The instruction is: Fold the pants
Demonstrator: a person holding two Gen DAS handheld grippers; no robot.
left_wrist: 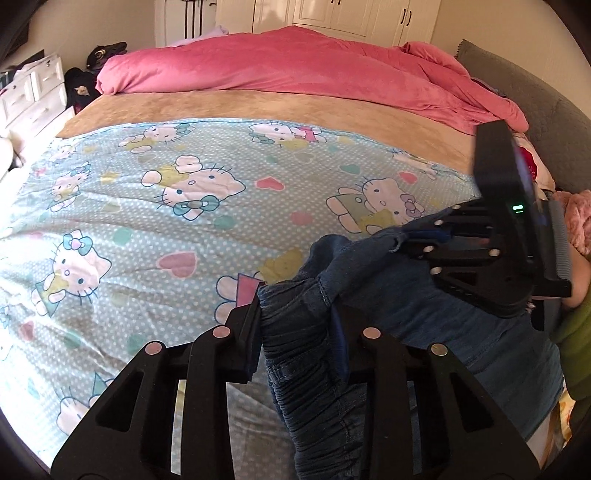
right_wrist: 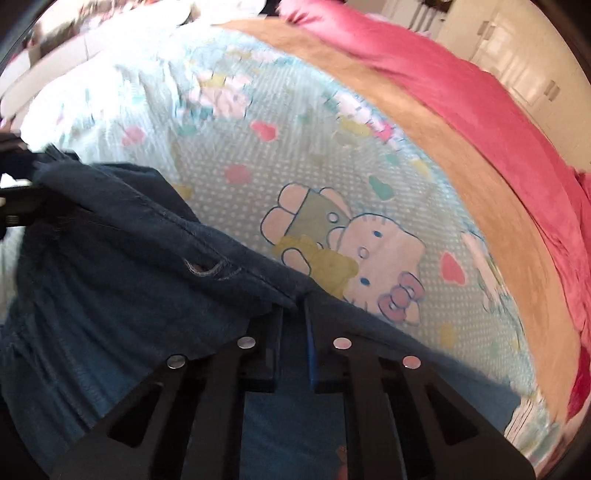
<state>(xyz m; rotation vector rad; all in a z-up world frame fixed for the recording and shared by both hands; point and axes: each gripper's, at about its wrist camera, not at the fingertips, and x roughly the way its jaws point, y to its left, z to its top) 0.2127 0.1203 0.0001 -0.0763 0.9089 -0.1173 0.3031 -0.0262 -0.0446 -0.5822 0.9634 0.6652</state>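
The dark blue denim pants are held up over the near part of the bed, above a light blue cartoon-cat print sheet spread across the mattress. In the left wrist view the gathered elastic waistband is bunched at about 6 o'clock, and the left hand-held gripper is seen clamped on that waistband — fabric fills the gap between its two black fingers. From there the denim runs toward 3 o'clock, where the right hand-held gripper is seen closed on a folded edge of the same pants.

In the right wrist view the right hand-held gripper is pinched on a stitched seam of the pants at about 6 o'clock; the cloth stretches away toward 9 o'clock, where the left hand-held gripper is only partly in view at the frame edge. This view is blurred.

A rumpled pink plush blanket is heaped along the far side of the bed at 12 o'clock, with a tan band of mattress cover between it and the print sheet. White cupboard doors stand behind the bed.
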